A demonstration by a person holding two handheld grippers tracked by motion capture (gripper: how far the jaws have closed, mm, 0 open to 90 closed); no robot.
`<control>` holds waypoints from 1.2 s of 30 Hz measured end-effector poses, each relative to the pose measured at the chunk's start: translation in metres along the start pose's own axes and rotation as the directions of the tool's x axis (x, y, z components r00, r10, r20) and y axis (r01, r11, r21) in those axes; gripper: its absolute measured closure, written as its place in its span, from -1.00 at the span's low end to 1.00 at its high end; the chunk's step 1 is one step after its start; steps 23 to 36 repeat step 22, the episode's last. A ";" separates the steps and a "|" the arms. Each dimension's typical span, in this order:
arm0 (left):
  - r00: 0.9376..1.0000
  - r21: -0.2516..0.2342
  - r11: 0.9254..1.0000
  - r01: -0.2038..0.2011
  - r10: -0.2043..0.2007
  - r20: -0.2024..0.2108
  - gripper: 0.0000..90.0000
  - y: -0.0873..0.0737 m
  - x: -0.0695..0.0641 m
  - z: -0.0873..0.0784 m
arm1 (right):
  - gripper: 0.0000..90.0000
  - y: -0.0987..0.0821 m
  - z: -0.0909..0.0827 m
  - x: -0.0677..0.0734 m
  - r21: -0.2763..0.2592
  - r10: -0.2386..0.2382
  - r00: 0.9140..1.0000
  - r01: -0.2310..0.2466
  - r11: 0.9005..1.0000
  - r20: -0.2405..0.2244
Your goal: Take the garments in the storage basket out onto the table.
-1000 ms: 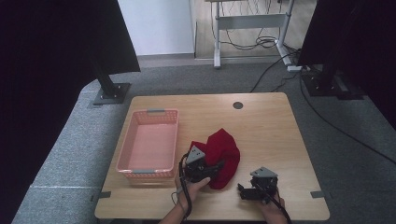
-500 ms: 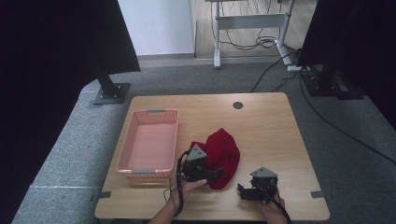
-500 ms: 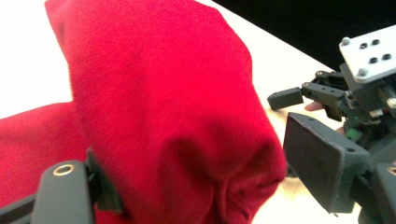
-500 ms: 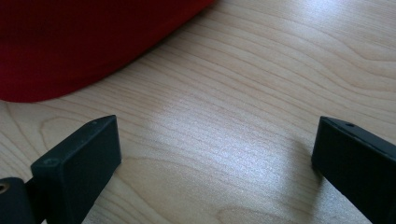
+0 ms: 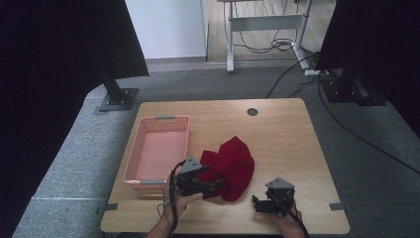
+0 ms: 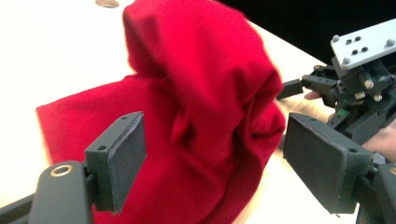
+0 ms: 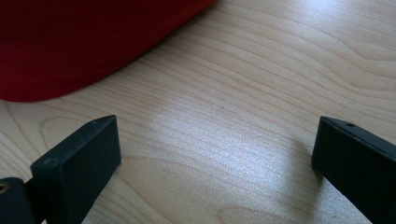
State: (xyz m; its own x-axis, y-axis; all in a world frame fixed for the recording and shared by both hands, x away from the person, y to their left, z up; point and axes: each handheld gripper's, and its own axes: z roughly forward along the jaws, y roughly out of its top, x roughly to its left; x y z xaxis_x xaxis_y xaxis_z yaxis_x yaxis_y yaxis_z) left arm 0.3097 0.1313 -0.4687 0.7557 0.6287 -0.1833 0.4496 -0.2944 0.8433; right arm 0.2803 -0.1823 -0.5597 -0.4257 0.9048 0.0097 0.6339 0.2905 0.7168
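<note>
At the near edge of the table (image 5: 277, 124), the left gripper (image 5: 210, 186) has advanced from beside the red cloth (image 5: 233, 166) into its crumpled near side since a second ago, jaws spread wide around a fold but not yet closed, which suggests a pick-up, possibly toward the pink basket (image 5: 158, 151) just beside it. The right gripper (image 5: 260, 204) stays low over bare wood right of the cloth, jaws apart and empty.

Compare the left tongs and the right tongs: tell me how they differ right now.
The left tongs have red cloth bunched between their open jaws; the right tongs have bare wooden table between theirs. The left tongs sit at the cloth's near-left edge, beside the pink basket; the right tongs sit apart, to the cloth's right. Both are open and hand-held.
</note>
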 end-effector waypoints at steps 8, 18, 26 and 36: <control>1.000 -0.016 1.000 0.021 -0.021 -0.017 -0.54 -0.020 0.015 -0.035 | -0.98 0.000 0.000 0.000 0.000 0.000 1.000 0.000 1.000 0.000; 0.999 -0.025 0.999 0.043 -0.043 -0.029 -0.54 -0.036 0.024 -0.058 | -0.98 0.000 0.000 0.000 0.000 0.000 1.000 0.000 1.000 0.000; 0.998 -0.027 0.998 0.054 -0.055 -0.036 -0.54 -0.038 0.028 -0.061 | -0.98 0.000 0.000 0.000 0.000 0.000 1.000 0.000 1.000 0.000; 0.998 -0.027 0.998 0.054 -0.055 -0.036 -0.54 -0.038 0.028 -0.061 | -0.98 0.000 0.000 0.000 0.000 0.000 1.000 0.000 1.000 0.000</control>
